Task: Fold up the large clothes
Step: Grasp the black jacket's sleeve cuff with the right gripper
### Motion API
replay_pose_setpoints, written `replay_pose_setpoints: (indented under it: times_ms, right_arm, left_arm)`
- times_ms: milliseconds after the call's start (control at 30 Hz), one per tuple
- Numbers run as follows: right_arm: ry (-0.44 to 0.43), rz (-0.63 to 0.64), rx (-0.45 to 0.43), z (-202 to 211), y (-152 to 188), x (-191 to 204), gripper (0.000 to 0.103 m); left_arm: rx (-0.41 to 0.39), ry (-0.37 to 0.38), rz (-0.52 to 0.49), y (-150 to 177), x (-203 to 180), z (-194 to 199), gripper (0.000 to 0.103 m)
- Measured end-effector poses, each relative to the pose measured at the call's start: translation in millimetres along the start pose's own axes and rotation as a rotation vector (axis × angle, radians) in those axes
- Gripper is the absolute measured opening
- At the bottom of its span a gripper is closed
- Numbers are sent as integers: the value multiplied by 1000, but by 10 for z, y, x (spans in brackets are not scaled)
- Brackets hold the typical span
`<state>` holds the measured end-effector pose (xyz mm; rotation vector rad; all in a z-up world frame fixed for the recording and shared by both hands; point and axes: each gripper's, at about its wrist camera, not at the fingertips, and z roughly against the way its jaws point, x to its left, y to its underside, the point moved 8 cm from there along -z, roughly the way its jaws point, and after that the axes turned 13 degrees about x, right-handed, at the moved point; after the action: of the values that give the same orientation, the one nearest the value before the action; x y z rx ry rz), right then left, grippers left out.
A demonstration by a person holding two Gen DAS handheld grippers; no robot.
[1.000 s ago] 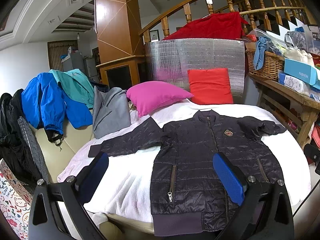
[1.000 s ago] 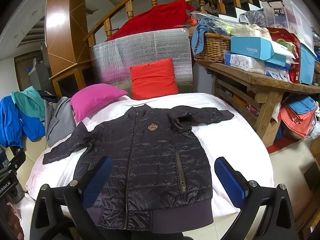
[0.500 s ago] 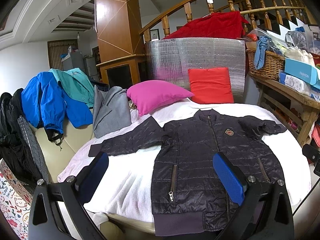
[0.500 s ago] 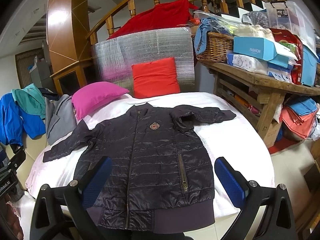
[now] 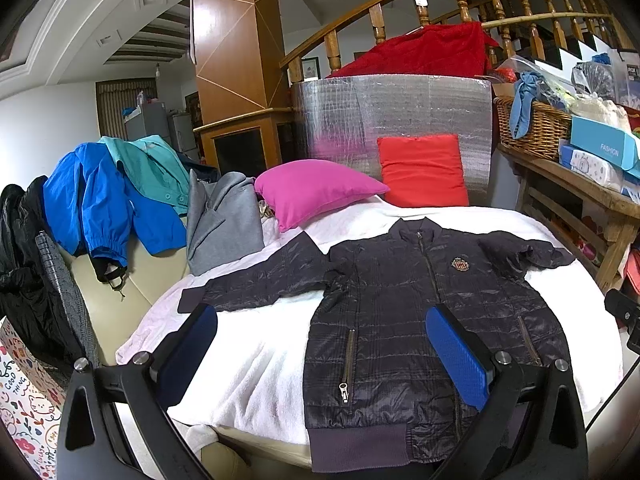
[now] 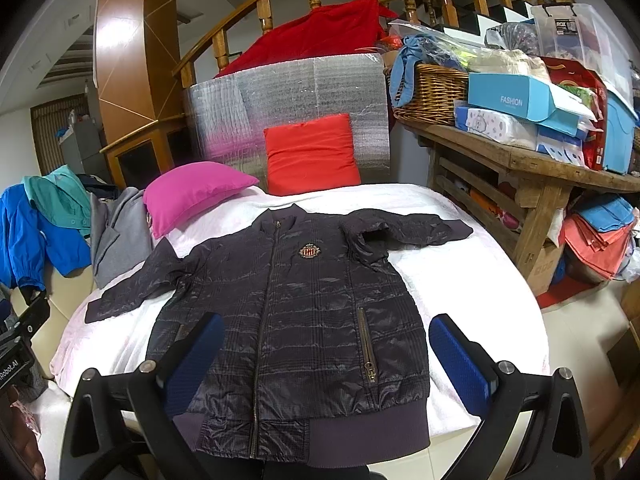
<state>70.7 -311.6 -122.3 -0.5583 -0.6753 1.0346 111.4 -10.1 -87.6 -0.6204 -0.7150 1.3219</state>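
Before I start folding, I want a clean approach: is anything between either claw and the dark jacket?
Nothing visible: the left claw and right claw are open above the dark jacket's hem.

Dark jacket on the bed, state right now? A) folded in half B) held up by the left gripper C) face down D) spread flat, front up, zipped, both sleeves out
D: the dark jacket lies flat, zipper and chest badge up, sleeves out sideways; both grippers open, off it.
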Motion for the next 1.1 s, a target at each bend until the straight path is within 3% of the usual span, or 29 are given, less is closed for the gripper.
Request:
replay_pose_setpoints:
  times_ms: [300,433,500,667,833,967,1100]
  right_arm:
    - [-6,-9,22,-153,-25,-93,103]
    - [-38,-44,27,-373,-176,-346,103]
    - [-73,-90,52,-558,-278,-555,103]
    - [-228,-267,136,-1314,-559,-1262,103]
    - [-326,-486,200,-2245,-827,-1954,103]
    - [-481,-732,191,-2939,-1076,-2432,103]
    - [-518,-866,171,-3475,-1263,-2763,103]
  left_arm:
    - [24,-5,-4,-15,-42,-139,103]
    - [120,35,-5,46,-106,-508,103]
    - [214,60,-7,150,-139,-842,103]
    - [383,31,0,414,-128,-1518,103]
    - [471,6,18,483,-119,-1964,103]
    - [490,-14,13,416,-170,-2227,103]
    - [446,-34,-11,253,-262,-2372,103]
